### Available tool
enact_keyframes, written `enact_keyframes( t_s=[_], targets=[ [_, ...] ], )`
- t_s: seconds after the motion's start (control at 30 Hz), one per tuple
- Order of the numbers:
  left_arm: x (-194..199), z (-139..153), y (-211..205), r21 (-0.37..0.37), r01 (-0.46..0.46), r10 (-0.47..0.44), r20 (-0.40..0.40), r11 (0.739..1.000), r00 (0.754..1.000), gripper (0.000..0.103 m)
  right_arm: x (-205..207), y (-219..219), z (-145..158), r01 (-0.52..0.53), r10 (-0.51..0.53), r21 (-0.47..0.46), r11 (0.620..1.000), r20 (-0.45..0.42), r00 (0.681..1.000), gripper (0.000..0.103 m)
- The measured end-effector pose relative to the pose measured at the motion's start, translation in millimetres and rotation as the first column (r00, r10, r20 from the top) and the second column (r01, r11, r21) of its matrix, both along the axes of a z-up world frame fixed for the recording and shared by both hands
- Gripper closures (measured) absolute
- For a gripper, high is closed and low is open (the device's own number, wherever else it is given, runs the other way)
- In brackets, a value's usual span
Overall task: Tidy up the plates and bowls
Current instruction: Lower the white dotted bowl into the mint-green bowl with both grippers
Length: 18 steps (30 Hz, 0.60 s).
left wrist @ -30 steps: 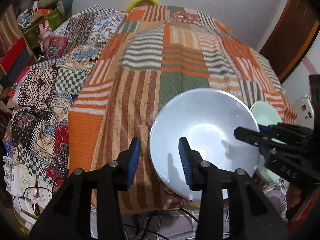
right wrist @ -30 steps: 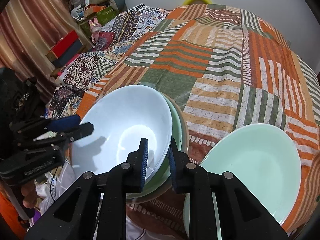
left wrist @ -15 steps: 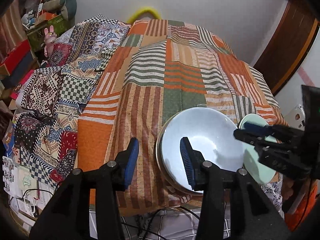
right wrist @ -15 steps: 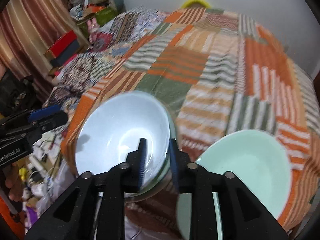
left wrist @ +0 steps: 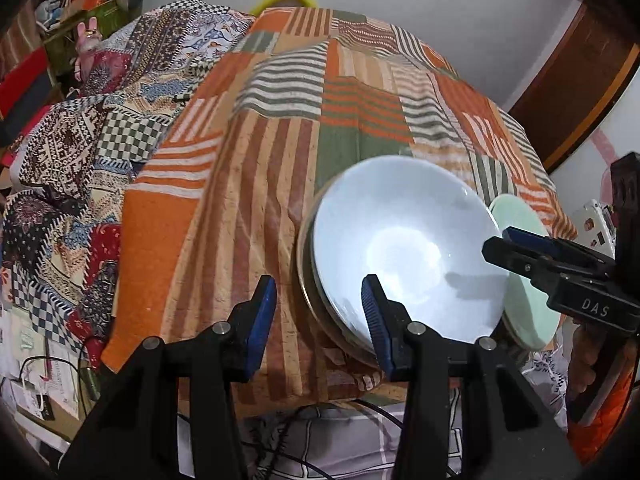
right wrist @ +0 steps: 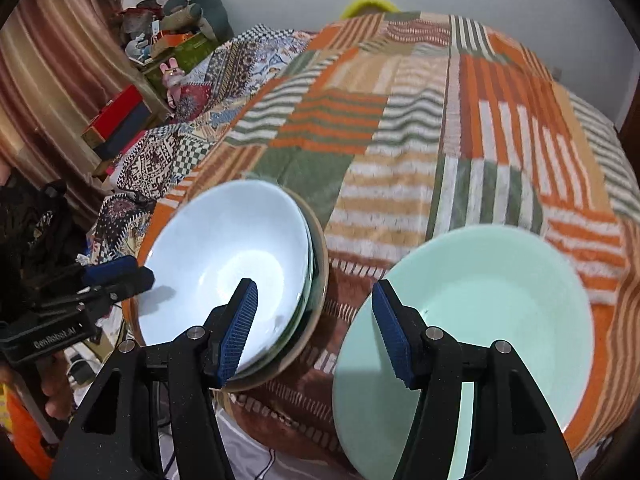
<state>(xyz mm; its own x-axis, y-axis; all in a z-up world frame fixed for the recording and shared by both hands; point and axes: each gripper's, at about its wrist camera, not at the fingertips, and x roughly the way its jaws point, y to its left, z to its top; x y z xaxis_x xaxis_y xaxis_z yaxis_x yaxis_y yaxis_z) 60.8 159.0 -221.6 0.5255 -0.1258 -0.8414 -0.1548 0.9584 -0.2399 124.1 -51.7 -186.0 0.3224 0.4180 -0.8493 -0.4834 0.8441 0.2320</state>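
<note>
A pale blue bowl (left wrist: 404,248) (right wrist: 228,264) sits on top of a stack of bowls, with a green rim and a tan rim (right wrist: 323,268) showing under it, near the front edge of the cloth. A mint green plate (right wrist: 480,304) (left wrist: 528,288) lies just to its right. My right gripper (right wrist: 316,326) (left wrist: 504,242) hovers over the gap between stack and plate. Its jaws are opening, the stack's right rim sits between them, and the pads do not touch it. My left gripper (left wrist: 319,318) (right wrist: 116,276) stands open astride the stack's near left rim without pressing.
An orange, green and cream patchwork cloth (left wrist: 360,112) covers the surface. A darker patterned quilt (left wrist: 80,152) lies to the left, with boxes and toys (right wrist: 160,52) beyond it. A brown door (left wrist: 576,92) stands at the right. Cables hang below the front edge.
My right gripper's jaws, earlier shut on the blue bowl's rim, have spread wide and let it go. The bowl now rests in the stack. The left gripper stays open.
</note>
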Motion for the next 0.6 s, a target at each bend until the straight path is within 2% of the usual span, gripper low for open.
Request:
enact_keyframes(
  t_s=[0.13, 0.27, 0.43, 0.6],
  targets=[
    [0.8, -6.8, -2.3, -0.017, 0.006, -0.006, 0.007, 1.000, 1.000, 0.061, 1.2, 1.3, -5.7, -0.001, 0.001, 0.007, 1.000, -0.019, 1.000, 0.058],
    [4.8, -14.2, 0.3, -0.056, 0.006, -0.006, -0.004, 0.998, 1.000, 0.068, 1.8, 1.9, -8.8, -0.010, 0.011, 0.030, 0.999, -0.035, 0.999, 0.070],
    [6.7, -16.8, 1.1, -0.063, 0.000, 0.000, 0.002, 0.998, 1.000, 0.069, 1.8, 6.6, -11.7, -0.024, 0.025, 0.032, 0.999, -0.030, 0.999, 0.076],
    [9.0, -20.4, 2.4, -0.078, 0.002, -0.003, -0.004, 0.997, 1.000, 0.069, 3.0, 9.3, -16.3, -0.024, 0.025, 0.031, 0.999, -0.036, 0.999, 0.076]
  ],
)
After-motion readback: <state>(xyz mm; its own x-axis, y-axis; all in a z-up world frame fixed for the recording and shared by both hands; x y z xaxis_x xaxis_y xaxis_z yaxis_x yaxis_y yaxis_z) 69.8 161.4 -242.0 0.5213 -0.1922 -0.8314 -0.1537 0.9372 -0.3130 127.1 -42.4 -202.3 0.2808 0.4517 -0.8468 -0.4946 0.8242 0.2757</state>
